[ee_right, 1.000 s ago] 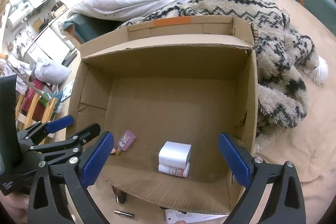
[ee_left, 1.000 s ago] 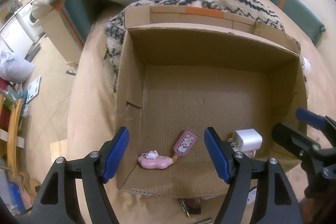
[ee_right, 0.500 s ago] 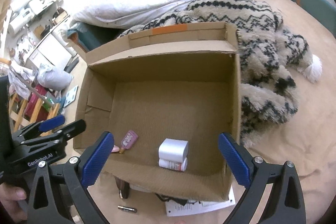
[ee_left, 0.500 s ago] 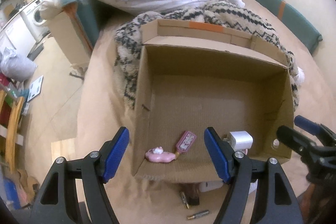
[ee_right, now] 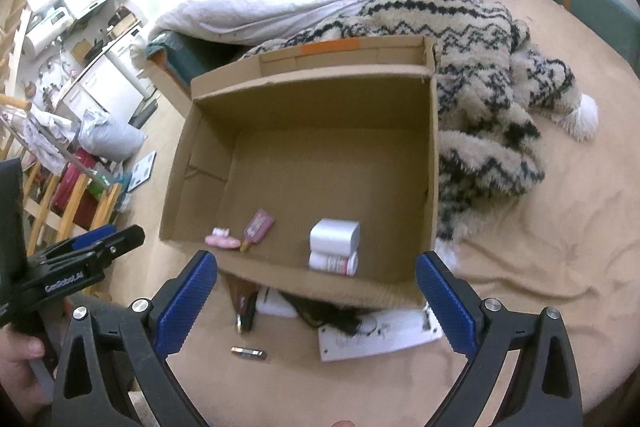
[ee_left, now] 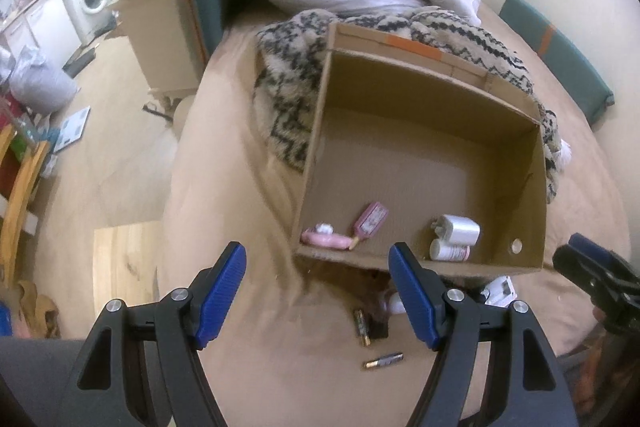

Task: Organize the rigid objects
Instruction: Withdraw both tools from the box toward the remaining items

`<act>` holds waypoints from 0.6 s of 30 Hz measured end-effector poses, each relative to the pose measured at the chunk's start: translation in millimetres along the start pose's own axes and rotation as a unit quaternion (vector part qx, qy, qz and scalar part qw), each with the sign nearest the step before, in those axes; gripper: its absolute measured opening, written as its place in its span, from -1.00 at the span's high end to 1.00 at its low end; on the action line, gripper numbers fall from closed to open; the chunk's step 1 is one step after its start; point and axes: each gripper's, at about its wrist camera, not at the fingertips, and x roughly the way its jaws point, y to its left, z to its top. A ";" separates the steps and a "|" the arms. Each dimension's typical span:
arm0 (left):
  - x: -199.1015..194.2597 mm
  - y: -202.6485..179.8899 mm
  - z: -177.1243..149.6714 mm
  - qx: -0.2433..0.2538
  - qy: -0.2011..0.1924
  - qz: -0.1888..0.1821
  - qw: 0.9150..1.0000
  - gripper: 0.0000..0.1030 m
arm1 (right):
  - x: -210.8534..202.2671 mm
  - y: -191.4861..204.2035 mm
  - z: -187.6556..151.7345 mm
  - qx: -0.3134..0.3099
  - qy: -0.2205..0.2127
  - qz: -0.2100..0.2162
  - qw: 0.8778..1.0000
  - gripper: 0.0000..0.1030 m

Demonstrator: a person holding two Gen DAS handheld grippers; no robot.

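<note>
The cardboard box (ee_right: 312, 131) stands open on the bed (ee_right: 560, 267), with its far side against a patterned fluffy blanket (ee_right: 480, 75). Four things are already placed inside it, all near the front wall: a pink toy (ee_right: 221, 239) in the left corner, a pink flat case (ee_right: 259, 225) just beside it, a white charger block (ee_right: 334, 237) more to the right, and a small white bottle (ee_right: 333, 263) which lies touching the charger. The rest of the box floor is bare, so much room is left.

Outside the box, in front of its near wall, several things are not yet sorted. One battery (ee_left: 383, 361) lies alone on the bed sheet, and another battery (ee_left: 361, 323) lies closer to the box beside a dark small object (ee_left: 378, 327). A white paper sheet (ee_right: 380, 337) with a black cable (ee_right: 332, 319) on it is seen at the front right corner, and a white object (ee_right: 274, 305) is partly hidden under the box edge; what it is cannot be told well, because this area is blurred and in shadow.

The task is judged to be roughly half done: a few rigid things are in, a similar number are left on the bed.

The left gripper (ee_left: 318, 297) is held above the bed in front of the box, with its jaws apart and nothing between them. The right gripper (ee_right: 316, 303) is held over the front edge of the box, its jaws also wide apart and empty.
</note>
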 end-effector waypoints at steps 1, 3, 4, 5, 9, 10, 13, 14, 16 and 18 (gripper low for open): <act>1.6 2.7 -3.6 -0.003 0.004 0.002 1.000 -0.39 | -0.7 1.1 -2.7 -0.001 0.003 0.000 1.000 -1.00; 5.4 5.1 -8.4 -0.007 0.012 0.006 1.000 -0.38 | -1.8 1.6 -8.7 0.001 0.007 0.000 1.000 -1.00; 8.2 6.7 -10.9 -0.011 0.017 0.008 1.000 -0.39 | -1.9 1.1 -11.5 0.004 0.010 0.000 1.000 -1.00; 10.6 7.6 -13.1 -0.013 0.020 0.008 1.000 -0.39 | -1.5 -0.2 -13.4 0.008 0.013 -0.002 1.000 -1.00; 25.6 8.9 -21.8 -0.022 0.046 0.011 0.999 -0.39 | 3.7 -6.3 -15.6 0.032 0.023 -0.006 0.999 -1.00; 31.4 8.3 -24.3 -0.026 0.059 0.010 0.998 -0.38 | 6.0 -7.3 -15.3 0.036 0.026 -0.006 0.999 -1.00; 43.9 4.7 -33.9 -0.034 0.089 0.001 0.995 -0.38 | 13.1 -8.7 -14.7 0.043 0.038 -0.005 0.998 -1.00; 47.3 1.8 -37.8 -0.035 0.098 -0.004 0.995 -0.38 | 15.4 -8.6 -14.9 0.044 0.041 -0.006 0.998 -1.00; 54.4 -5.2 -46.8 -0.037 0.119 -0.008 0.992 -0.38 | 20.8 -7.9 -14.6 0.042 0.049 -0.011 0.998 -1.00; 61.9 -11.4 -56.7 -0.051 0.143 -0.017 0.988 -0.38 | 25.9 -6.7 -13.5 0.042 0.055 -0.012 0.998 -1.00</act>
